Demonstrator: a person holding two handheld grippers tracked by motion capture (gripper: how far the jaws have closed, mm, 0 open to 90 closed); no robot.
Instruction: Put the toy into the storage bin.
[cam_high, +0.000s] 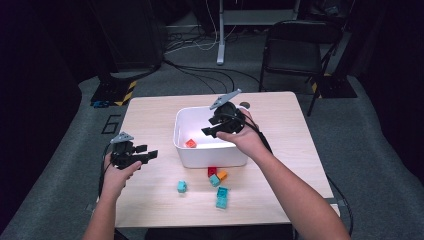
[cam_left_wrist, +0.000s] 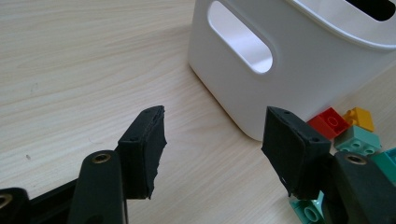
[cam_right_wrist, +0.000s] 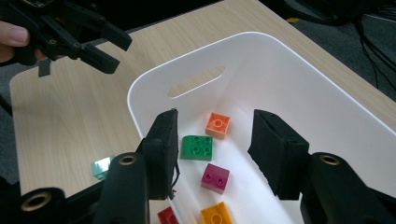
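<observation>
You get a bright, evenly lit bench (cam_high: 150, 115) in the high view, while the room around it falls off into near black. That picture is soft and grainy, and the small blocks read as smudges of colour. Light from above glares off the white bin (cam_high: 210, 155), whose floor washes out. In both gripper views the tongs' black pads near the lens are slightly soft, and the wood grain stays crisp, with soft shadows.

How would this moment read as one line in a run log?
right gripper: open, empty, over white bin | left gripper: open, empty, on table | loose bricks: beside bin
</observation>
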